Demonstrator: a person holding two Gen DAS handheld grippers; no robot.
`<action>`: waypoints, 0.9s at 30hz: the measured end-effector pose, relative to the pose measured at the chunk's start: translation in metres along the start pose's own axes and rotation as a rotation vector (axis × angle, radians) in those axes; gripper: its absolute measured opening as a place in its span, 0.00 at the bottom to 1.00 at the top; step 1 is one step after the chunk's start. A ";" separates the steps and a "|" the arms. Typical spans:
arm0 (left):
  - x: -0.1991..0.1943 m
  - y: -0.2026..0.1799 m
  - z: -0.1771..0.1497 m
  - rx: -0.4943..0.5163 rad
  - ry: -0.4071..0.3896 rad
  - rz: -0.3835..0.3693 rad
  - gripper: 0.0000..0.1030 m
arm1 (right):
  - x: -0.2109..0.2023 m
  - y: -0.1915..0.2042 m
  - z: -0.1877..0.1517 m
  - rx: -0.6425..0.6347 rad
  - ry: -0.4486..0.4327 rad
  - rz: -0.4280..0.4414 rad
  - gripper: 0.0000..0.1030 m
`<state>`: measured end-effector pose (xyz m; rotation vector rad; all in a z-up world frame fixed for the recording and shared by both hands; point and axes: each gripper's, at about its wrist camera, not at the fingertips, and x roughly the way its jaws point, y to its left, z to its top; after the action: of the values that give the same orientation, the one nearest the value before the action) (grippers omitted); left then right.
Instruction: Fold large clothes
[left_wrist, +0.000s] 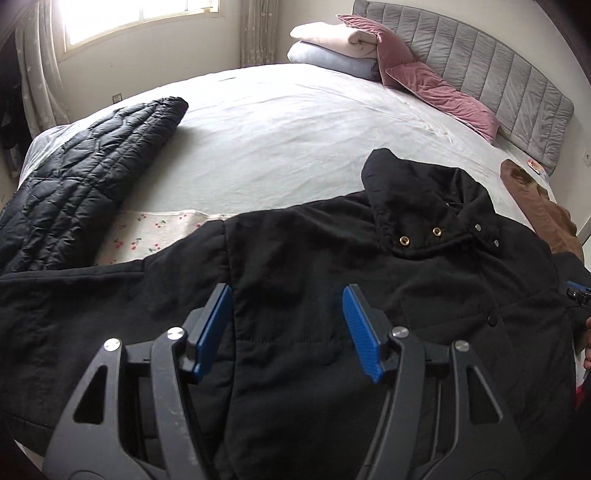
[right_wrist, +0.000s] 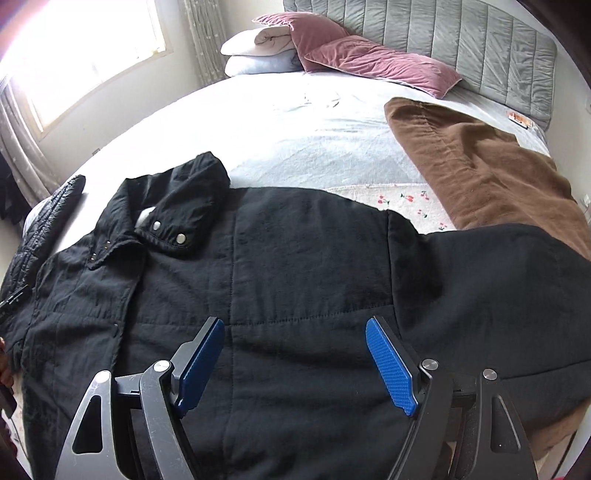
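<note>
A large black padded jacket (left_wrist: 314, 266) lies spread flat on the bed, collar with metal snaps (left_wrist: 436, 232) pointing away from me. It fills the right wrist view too (right_wrist: 295, 266), with its collar (right_wrist: 173, 221) at the left and a sleeve (right_wrist: 498, 288) stretching right. My left gripper (left_wrist: 288, 321) hovers open and empty over the jacket's left chest near the sleeve seam. My right gripper (right_wrist: 295, 354) hovers open and empty over the jacket's right chest panel. A bit of the right gripper (left_wrist: 576, 291) shows at the left wrist view's right edge.
A black quilted coat (left_wrist: 85, 177) lies at the bed's left side. A brown garment (right_wrist: 480, 173) lies at the right. Pink pillows (left_wrist: 436, 88) and folded blankets (left_wrist: 332, 44) sit by the grey headboard (left_wrist: 498, 74). A cherry-print cloth (left_wrist: 155, 229) lies under the jacket. A window (left_wrist: 129, 18) is behind.
</note>
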<state>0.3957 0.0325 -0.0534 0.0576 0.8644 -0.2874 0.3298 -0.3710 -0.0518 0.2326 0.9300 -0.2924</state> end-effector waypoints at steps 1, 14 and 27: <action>0.011 0.003 -0.007 0.011 0.012 0.024 0.62 | 0.014 -0.008 -0.003 0.007 0.021 -0.014 0.78; -0.042 0.033 -0.054 0.109 0.051 0.170 0.80 | -0.038 -0.059 -0.051 -0.113 0.063 -0.074 0.74; -0.243 0.005 -0.157 0.194 0.049 0.024 0.86 | -0.223 -0.035 -0.176 -0.220 -0.025 0.024 0.80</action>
<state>0.1315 0.1184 0.0278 0.2562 0.8815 -0.3475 0.0605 -0.3144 0.0252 0.0371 0.9259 -0.1690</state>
